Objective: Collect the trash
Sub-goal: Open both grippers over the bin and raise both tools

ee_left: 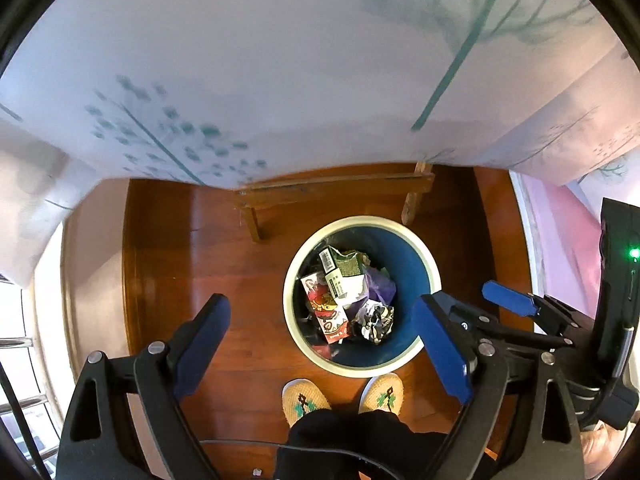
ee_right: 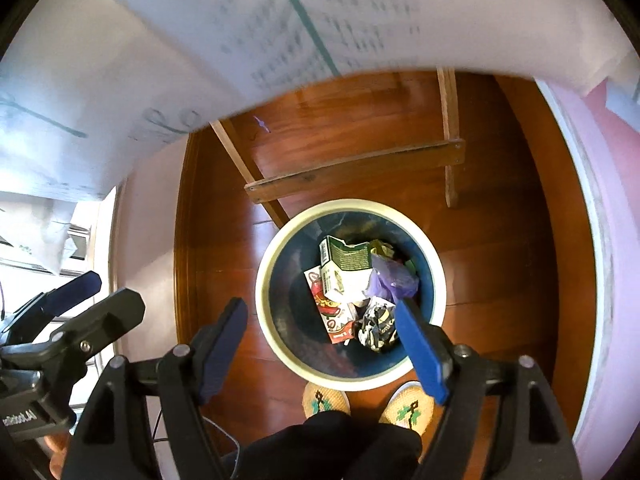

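Two tools point steeply down over a wooden floor [ee_left: 192,248], each held above a waste bin. Nearest the left wrist camera, the left tool [ee_left: 320,344] stands with its blue-padded fingers [ee_left: 440,352] wide apart and nothing between the pads. The right tool [ee_right: 324,348] likewise has its jaws spread and grips nothing; part of the bin shows through the gap. In the left wrist view the right tool [ee_left: 508,300] also appears at the right edge, close beside the left one. Below both tools, dark trouser legs [ee_left: 360,436] and a pair of woven slippers [ee_right: 326,400] with a green and black pattern stand on the floor, toes just beside the near rim of the bin. The bin [ee_right: 434,276] is round, with a cream rim and a blue inner wall, upright on the floor. The trash lies inside it: a green and white carton [ee_right: 346,270] on top toward the far side, a red and white printed box [ee_right: 332,316] beneath it toward the near side, a crumpled purple bag [ee_right: 394,280] to the right, and a crumpled black and white wrapper [ee_right: 378,326] at the near right. Beyond the bin, the wooden legs and crossbar [ee_right: 356,170] of a bench stand on the floor. A white cloth [ee_left: 280,80] with blurred teal plant prints hangs over that frame and fills the far field. Pink wall [ee_right: 616,280] runs along the right side.
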`<state>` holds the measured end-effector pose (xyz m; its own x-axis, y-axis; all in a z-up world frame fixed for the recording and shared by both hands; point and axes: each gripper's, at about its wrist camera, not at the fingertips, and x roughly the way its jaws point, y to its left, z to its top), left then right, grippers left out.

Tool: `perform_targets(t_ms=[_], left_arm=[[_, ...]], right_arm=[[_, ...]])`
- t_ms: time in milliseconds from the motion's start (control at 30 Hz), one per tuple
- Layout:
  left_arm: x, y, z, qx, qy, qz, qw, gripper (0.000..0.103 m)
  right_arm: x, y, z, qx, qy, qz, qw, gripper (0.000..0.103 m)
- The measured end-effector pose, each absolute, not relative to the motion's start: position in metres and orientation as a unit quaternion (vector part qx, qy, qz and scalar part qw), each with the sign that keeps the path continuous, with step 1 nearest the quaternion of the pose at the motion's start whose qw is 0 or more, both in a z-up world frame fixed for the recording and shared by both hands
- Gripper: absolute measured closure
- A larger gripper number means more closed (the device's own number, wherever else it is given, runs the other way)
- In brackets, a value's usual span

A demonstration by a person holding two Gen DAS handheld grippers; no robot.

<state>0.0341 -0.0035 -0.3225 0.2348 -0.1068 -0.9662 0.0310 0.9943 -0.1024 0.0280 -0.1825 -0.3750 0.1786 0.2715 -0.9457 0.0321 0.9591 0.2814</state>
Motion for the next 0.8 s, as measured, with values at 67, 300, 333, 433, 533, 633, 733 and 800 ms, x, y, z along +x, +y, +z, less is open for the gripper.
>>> perform_targets(t_ms=[67, 300, 333, 433, 533, 633, 733, 800], left_arm=[[0.033, -0.004, -0.307, -0.028, 0.612, -0.044, 0.789, 0.011], [0.03, -0.002, -0.236, -0.022, 0.598, -0.038, 0.8, 0.011], [0.031, -0.001, -0.222, -0.022, 0.595, -0.037, 0.803, 0.011], [0.033, 0.0, -0.181, -0.023, 0.586, -0.035, 0.809, 0.011], [0.035, 0.0, -0.137, -0.017, 0.57, -0.031, 0.821, 0.011], [0.038, 0.001, -0.091, -0.02, 0.55, -0.025, 0.834, 0.012], [0.043, 0.001, -0.051, -0.027, 0.533, -0.025, 0.845, 0.011], [0.045, 0.002, -0.023, -0.028, 0.517, -0.022, 0.855, 0.012]], right_arm=[[0.026, -0.182, -0.361, 0.118, 0.633, 0.077, 0.761, 0.026], [0.024, -0.184, -0.294, 0.116, 0.628, 0.061, 0.767, 0.026], [0.024, -0.183, -0.286, 0.115, 0.627, 0.061, 0.768, 0.026], [0.026, -0.181, -0.243, 0.109, 0.616, 0.066, 0.777, 0.026], [0.029, -0.178, -0.195, 0.099, 0.599, 0.073, 0.791, 0.026], [0.032, -0.178, -0.146, 0.09, 0.577, 0.08, 0.808, 0.026], [0.036, -0.179, -0.099, 0.085, 0.556, 0.085, 0.823, 0.026], [0.038, -0.18, -0.074, 0.08, 0.542, 0.088, 0.832, 0.026]])
